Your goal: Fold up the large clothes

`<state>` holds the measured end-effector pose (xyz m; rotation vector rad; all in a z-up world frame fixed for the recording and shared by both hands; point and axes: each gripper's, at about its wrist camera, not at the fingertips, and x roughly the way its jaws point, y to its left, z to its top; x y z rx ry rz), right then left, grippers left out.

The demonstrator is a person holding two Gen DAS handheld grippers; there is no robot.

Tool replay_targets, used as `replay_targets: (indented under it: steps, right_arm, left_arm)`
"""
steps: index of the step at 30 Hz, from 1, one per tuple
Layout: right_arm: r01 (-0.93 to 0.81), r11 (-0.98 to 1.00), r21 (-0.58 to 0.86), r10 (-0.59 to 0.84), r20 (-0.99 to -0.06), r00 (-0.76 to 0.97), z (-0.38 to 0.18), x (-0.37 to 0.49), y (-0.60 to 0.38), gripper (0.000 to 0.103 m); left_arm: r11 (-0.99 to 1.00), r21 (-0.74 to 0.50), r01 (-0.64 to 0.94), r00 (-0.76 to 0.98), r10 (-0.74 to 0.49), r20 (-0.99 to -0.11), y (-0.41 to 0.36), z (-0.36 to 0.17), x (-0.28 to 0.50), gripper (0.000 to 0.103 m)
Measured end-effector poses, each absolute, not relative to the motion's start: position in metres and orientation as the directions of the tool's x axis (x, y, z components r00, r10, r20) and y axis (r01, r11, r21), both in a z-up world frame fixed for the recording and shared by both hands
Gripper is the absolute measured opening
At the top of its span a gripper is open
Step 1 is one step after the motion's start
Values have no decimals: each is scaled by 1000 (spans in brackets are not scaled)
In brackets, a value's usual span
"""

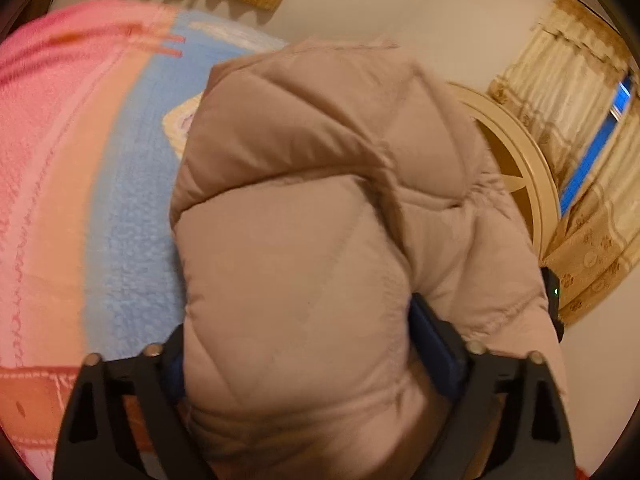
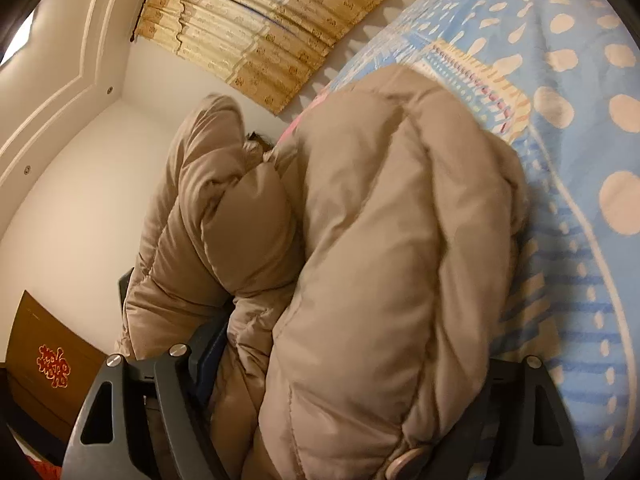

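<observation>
A beige quilted puffer jacket (image 1: 320, 208) fills the left wrist view, hanging lifted over the bed. My left gripper (image 1: 312, 360) is shut on a thick fold of it; its blue pads press in from both sides. In the right wrist view the same jacket (image 2: 380, 240) bulges in bunched folds, with a round button (image 2: 402, 462) at the bottom. My right gripper (image 2: 340, 380) is shut on it too; the right finger is mostly hidden by fabric. The other gripper's dark body shows at the jacket's right edge (image 1: 554, 296).
A fleece blanket covers the bed, pink and light blue (image 1: 120, 220) in the left view, blue with pale dots (image 2: 580, 160) in the right. Gold patterned curtains (image 2: 260, 40) hang on the white wall. A brown door (image 2: 48, 360) has a red emblem. A round ceiling fixture (image 1: 520, 168) shows.
</observation>
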<state>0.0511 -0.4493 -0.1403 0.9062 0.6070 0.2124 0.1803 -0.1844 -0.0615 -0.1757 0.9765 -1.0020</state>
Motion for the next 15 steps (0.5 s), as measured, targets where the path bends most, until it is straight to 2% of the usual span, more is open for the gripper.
replay_targets:
  steps: [3, 7, 15]
  right_arm:
    - [36, 548, 836, 476, -346, 809, -134, 36, -436, 72]
    - [-63, 465, 883, 519, -214, 827, -112, -6, -421, 67]
    - [-100, 470, 877, 470, -153, 869, -66, -111, -411, 66]
  left_arm:
    - [547, -525, 651, 179, -784, -595, -182, -48, 161, 83]
    - [511, -501, 699, 175, -801, -573, -185, -21, 125, 83]
    - [467, -465, 752, 166, -817, -552, -188, 25, 46, 83]
